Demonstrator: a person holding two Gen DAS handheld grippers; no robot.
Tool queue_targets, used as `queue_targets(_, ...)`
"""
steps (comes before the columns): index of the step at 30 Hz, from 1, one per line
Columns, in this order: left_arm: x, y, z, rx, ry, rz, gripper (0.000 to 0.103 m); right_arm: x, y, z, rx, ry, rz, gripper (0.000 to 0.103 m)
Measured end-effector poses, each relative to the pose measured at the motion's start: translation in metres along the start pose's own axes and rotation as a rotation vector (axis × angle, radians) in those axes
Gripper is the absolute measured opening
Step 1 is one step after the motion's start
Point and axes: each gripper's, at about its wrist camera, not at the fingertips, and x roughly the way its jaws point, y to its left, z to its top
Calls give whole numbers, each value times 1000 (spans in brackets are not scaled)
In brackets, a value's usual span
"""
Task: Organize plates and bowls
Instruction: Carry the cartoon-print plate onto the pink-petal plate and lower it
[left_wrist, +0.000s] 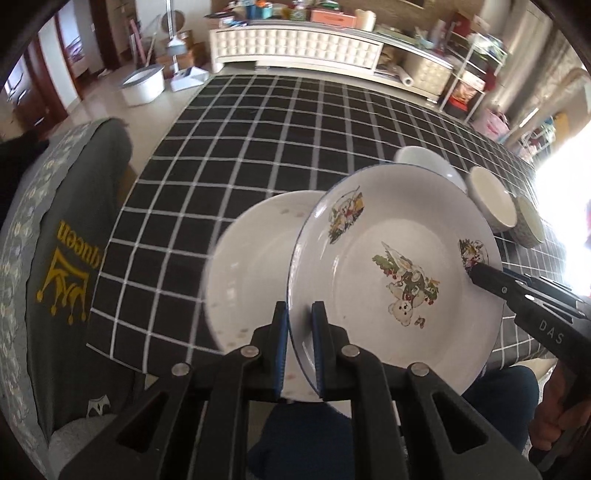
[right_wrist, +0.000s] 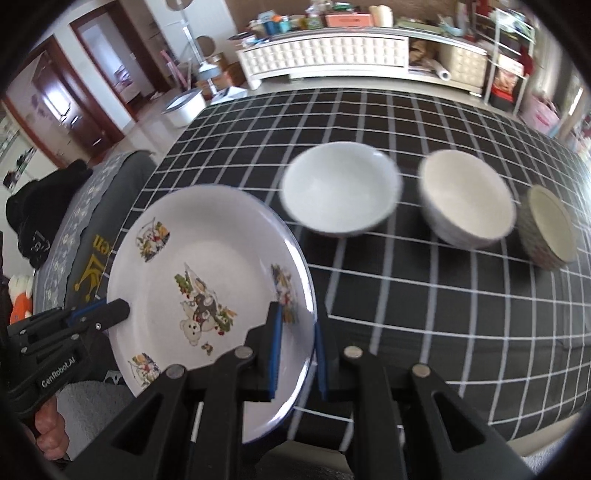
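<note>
We hold the cartoon plate (left_wrist: 402, 266) between our two tools. Our left gripper (left_wrist: 300, 314) is clamped on the plate's left rim, one blue-padded finger on each face. Our right gripper (right_wrist: 297, 325) is clamped on the opposite rim in the same way. The plate is lifted and tilted above the near edge of the table (left_wrist: 258, 140), which wears a black cloth with a white grid. Under the plate, near that same edge, a plain white plate (left_wrist: 251, 258) lies flat on the cloth. Further in, three bowls stand in a row towards the right edge: a white bowl (right_wrist: 340, 188), a cream bowl (right_wrist: 467, 199) just beside it, and a small patterned bowl (right_wrist: 550, 225) last. A grey cushion (left_wrist: 74, 229) with a gold crown sits off the table's left edge.
</note>
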Motion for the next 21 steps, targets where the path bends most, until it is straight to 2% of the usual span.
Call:
queue_targets(10, 4, 38, -3, -48, 6, 26, 11, 29, 41, 4, -43, 62, -17, 20)
queue_targets(21, 21, 41, 2, -33, 34, 29, 11, 42, 45, 6, -42, 94, -54, 20)
